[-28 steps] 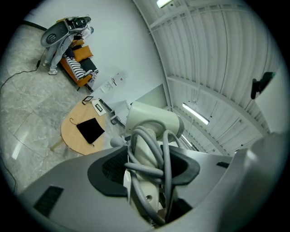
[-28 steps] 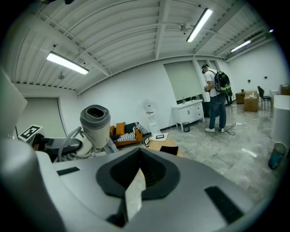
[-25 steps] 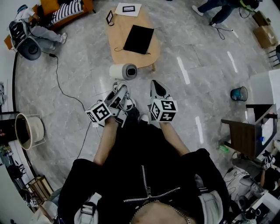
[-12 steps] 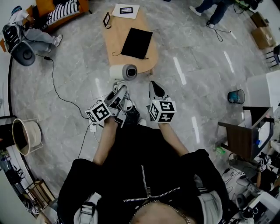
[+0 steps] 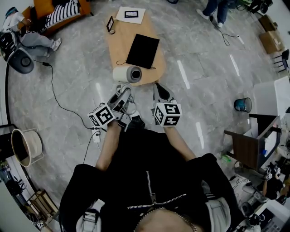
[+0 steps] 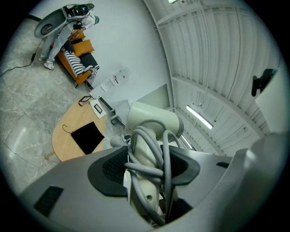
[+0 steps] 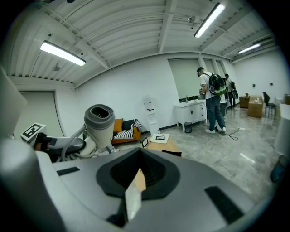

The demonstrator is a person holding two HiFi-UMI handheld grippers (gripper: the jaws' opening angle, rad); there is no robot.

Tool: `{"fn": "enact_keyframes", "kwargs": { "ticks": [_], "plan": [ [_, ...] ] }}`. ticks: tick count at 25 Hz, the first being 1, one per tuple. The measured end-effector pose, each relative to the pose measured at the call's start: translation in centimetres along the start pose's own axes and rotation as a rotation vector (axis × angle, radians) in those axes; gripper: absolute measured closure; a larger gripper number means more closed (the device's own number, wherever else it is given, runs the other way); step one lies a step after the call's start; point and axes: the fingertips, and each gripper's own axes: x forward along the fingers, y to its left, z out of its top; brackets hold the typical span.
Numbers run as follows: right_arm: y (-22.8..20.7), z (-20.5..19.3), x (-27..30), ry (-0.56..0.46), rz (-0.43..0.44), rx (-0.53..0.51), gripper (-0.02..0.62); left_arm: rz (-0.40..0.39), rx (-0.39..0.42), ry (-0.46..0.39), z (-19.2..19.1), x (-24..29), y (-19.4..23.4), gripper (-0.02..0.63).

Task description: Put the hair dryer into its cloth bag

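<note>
In the head view my left gripper (image 5: 121, 99) is shut on the handle of the white hair dryer (image 5: 128, 74), whose grey nozzle end points right. The left gripper view shows the cord-wrapped handle (image 6: 147, 167) clamped between the pads, barrel on top. The black cloth bag (image 5: 142, 50) lies flat on the oval wooden table (image 5: 120, 43) just ahead; it also shows small in the left gripper view as the bag (image 6: 87, 137). My right gripper (image 5: 161, 94) is shut and empty beside the dryer. From the right gripper view the dryer (image 7: 100, 123) stands to the left of the right gripper (image 7: 136, 183).
White paper (image 5: 131, 13) and a small frame (image 5: 111, 23) lie at the table's far end. A cable (image 5: 68, 97) runs across the floor at left, near a round basket (image 5: 25, 145). A teal bin (image 5: 242, 104) and a dark table (image 5: 247, 145) stand right. People (image 7: 213, 99) stand far off.
Both grippers and the dryer have moved forward toward the wooden table; the table and bag now lie closer. Jaws are unchanged.
</note>
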Motion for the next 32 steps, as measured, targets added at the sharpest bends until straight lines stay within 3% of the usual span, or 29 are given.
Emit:
{"fn": "enact_keyframes", "kwargs": {
  "ticks": [10, 21, 32],
  "plan": [
    [0.5, 1.1, 4.7, 0.026, -0.033, -0.013, 0.584, 0.009, -0.013, 0.047, 3.3, 1.9, 3.8, 0.373],
    [-0.3, 1.5, 6.4, 0.045, -0.072, 0.0, 0.584, -0.007, -0.029, 0.068, 5.2, 3.7, 4.7, 0.373],
    [-2.4, 2.4, 10.7, 0.067, -0.031, 0.015, 0.584, 0.036, -0.039, 0.061, 6.4, 7.0, 6.3, 0.373]
  ]
}}
